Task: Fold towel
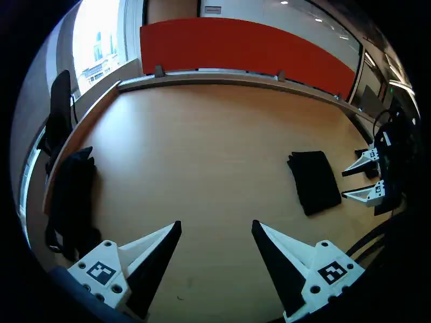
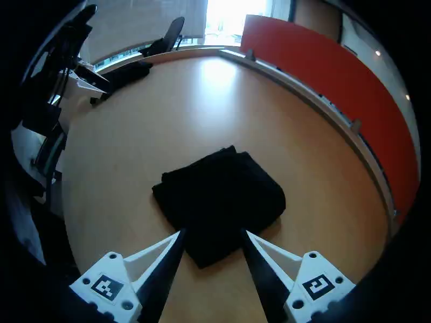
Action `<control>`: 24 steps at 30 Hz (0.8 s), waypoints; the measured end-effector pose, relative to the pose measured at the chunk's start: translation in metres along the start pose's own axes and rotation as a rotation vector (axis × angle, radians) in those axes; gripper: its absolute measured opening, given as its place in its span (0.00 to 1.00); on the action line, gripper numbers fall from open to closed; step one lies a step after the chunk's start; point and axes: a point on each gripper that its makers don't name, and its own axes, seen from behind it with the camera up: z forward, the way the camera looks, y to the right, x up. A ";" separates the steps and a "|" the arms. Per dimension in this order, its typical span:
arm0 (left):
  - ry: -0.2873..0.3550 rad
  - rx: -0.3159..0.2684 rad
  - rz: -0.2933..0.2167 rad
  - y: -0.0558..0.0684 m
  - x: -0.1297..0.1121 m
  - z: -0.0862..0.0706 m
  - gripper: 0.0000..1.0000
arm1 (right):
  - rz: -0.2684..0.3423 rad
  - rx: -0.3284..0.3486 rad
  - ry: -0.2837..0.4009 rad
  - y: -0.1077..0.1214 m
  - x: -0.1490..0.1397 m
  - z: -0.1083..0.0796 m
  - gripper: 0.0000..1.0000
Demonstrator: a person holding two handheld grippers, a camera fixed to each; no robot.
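A pale wooden surface (image 1: 204, 145) curves along a red partition (image 1: 242, 48) at its far edge, and bright window (image 1: 99, 43) light comes in beyond it. The towel (image 2: 221, 196) is black and lies folded into a compact, thick rectangle flat on this surface, away from the edges.

In the right gripper view, the right claw (image 2: 213, 232) is spread, its two dark fingertips sitting either side of the towel's near corner. Whether they touch the cloth cannot be told. In the left gripper view, that claw sits just beside the towel's edge.

The left claw (image 1: 215, 223) is also spread wide and pinches nothing, hanging over bare wood well apart from the towel. A black chair (image 1: 59, 107) stands past the surface's edge, near the window.
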 end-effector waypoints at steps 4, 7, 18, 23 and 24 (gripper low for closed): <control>-0.001 0.000 0.000 0.001 -0.001 0.000 0.97 | 0.009 -0.002 -0.008 0.000 -0.007 0.001 0.75; -0.002 0.000 0.000 0.001 -0.002 0.000 0.97 | 0.017 -0.003 -0.019 -0.002 -0.015 0.003 0.75; -0.003 -0.004 -0.003 0.003 -0.003 0.000 0.97 | 0.046 -0.004 -0.069 -0.008 -0.043 0.008 0.75; -0.004 -0.006 -0.003 0.004 -0.004 0.001 0.97 | 0.054 -0.002 -0.081 -0.009 -0.049 0.010 0.65; -0.004 -0.007 -0.004 0.004 -0.004 0.001 0.97 | 0.056 -0.002 -0.085 -0.009 -0.051 0.010 0.61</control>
